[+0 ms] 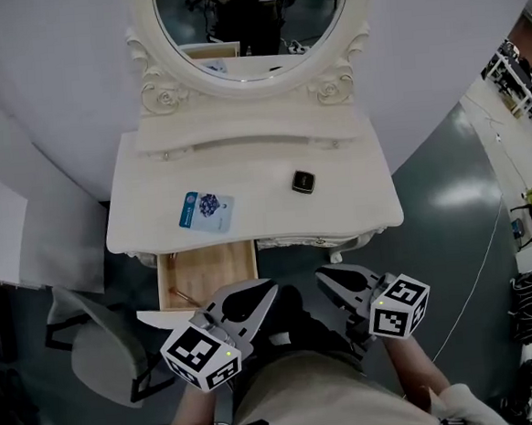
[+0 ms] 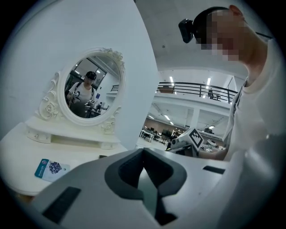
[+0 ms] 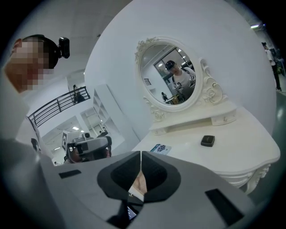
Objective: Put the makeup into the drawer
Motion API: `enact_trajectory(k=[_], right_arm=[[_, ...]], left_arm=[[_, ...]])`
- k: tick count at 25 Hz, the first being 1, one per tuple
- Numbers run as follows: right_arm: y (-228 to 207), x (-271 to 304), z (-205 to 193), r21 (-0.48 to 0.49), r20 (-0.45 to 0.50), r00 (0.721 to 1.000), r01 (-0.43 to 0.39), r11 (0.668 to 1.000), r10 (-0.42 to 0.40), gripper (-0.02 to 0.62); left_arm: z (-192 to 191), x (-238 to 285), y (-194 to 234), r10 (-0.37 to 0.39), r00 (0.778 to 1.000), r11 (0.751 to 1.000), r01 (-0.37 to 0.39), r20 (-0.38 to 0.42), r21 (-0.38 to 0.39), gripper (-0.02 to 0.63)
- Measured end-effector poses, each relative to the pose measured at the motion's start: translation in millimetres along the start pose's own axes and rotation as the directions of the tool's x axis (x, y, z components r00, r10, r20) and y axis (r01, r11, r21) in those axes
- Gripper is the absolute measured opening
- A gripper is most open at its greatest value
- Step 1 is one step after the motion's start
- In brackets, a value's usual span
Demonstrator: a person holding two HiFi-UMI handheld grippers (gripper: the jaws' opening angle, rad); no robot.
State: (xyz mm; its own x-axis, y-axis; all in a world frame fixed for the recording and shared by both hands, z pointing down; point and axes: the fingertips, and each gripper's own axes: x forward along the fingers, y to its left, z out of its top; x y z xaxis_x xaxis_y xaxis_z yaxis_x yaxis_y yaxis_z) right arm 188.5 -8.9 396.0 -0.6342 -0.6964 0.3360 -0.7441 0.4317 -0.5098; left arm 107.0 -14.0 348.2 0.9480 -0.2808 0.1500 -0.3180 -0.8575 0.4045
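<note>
Vanity (image 1: 263,175), drawer (image 1: 211,274) open in head view only, left gripper (image 1: 254,292) closed, right gripper (image 1: 333,278) closed

We hold both tools low, close in front of our body, side by side and apart. Our left hand-held gripper (image 1: 259,291) points forward, jaws pressed together with nothing between them. Our right hand-held gripper (image 1: 332,276) tilts a little downward, tips angled toward the left one, jaws likewise closed and empty.

1 blue pkt (image 1: 206,211); 1 black compact (image 1: 304,182); 1 drawer (image 1: 211,272); 1 mirror (image 1: 256,63)
</note>
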Motion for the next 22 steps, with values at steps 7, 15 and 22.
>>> enact_trajectory(k=[7,15,22], right_arm=[[-69,15,25,-0.017,-0.021,1.0,-0.009,1.0,0.008,0.029],[-144,36,54,-0.114,-0.063,0.998,-0.025,0.993,0.017,0.041],[-219,80,48,-0.302,-0.195,0.977,0.02,0.953,-0.082,0.281]], left_arm=[[6,38,18,0.056,0.998,0.998,-0.057,-0.023,-0.007,0.054],[7,86,42,0.133,0.989,0.99,-0.135,-0.064,-0.03,0.054],[8,119,55,0.168,0.982,0.985,-0.172,-0.089,-0.033,0.054]])
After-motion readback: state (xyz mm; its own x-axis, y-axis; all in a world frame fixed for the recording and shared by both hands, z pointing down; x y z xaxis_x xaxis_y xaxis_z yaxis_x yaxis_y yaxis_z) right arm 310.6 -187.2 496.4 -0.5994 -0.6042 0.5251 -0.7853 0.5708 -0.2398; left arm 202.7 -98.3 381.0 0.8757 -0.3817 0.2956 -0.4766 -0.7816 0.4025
